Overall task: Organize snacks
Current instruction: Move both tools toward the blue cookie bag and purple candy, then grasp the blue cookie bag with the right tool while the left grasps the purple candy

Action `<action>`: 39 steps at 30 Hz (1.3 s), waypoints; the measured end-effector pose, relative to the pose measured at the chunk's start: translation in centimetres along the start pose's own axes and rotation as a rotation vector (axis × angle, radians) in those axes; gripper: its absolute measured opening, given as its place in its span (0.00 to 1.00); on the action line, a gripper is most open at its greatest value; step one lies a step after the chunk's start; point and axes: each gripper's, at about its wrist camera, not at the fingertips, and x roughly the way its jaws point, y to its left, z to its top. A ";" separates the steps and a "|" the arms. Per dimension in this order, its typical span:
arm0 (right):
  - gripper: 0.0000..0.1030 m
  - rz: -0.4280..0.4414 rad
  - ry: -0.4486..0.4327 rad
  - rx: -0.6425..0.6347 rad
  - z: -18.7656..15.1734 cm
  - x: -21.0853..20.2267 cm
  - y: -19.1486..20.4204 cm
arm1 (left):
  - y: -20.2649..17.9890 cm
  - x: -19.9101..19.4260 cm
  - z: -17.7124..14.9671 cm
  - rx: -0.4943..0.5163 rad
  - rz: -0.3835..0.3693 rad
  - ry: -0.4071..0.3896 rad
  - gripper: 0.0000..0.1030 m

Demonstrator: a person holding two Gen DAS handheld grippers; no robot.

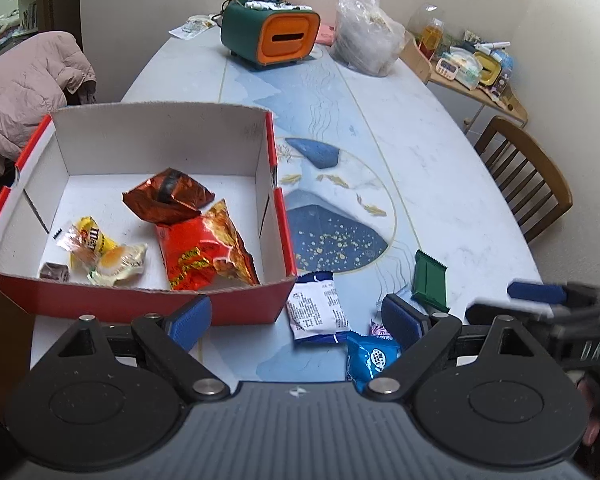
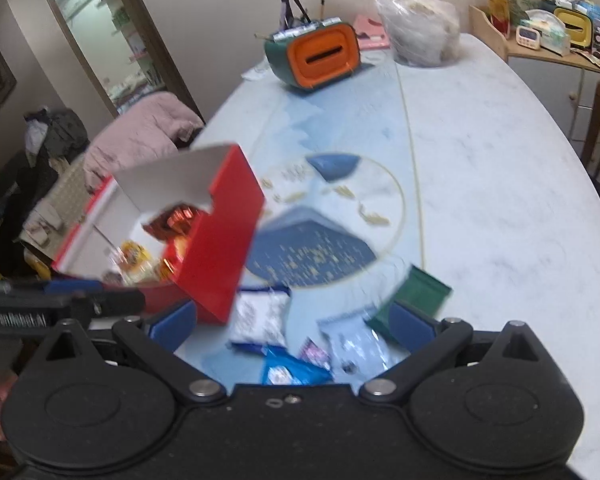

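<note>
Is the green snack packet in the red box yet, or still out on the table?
Still out. The green packet lies flat on the table, right of the red box, outside its walls.

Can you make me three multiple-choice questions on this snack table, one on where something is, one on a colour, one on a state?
1. Where does the green packet lie?
A in the box
B on the table right of the box
C on the chair

2. What colour is the box outside?
A red
B yellow
C black

3. How does the left gripper stand?
A shut on a packet
B open and empty
C shut, empty

Answers: 1 B, it rests on the tabletop past the box's right wall. 2 A, the outer walls are red. 3 B, its blue pads stand wide apart with nothing between them.
</note>
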 end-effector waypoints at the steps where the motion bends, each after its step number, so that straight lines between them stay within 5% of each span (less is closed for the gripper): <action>1: 0.98 -0.001 0.015 0.002 -0.6 0.2 -0.3 | -0.1 0.2 -0.1 0.002 0.004 0.004 0.90; 11: 0.92 0.009 0.163 0.054 -5.0 4.3 0.1 | 0.2 2.0 -2.7 0.045 0.049 0.048 0.90; 21: 0.83 -0.031 0.217 0.133 -5.8 8.5 0.5 | 1.4 3.1 -3.8 0.051 0.064 0.079 0.90; 29: 0.66 -0.081 0.239 0.096 -6.2 10.3 1.6 | 1.2 3.3 -3.7 0.075 0.061 0.082 0.90; 33: 0.49 -0.091 0.236 0.074 -6.1 10.2 1.7 | 0.4 3.8 -3.7 0.095 0.057 0.087 0.90; 39: 0.42 -0.083 0.250 0.054 -6.4 9.6 1.1 | -1.4 4.6 -3.7 0.128 0.040 0.101 0.90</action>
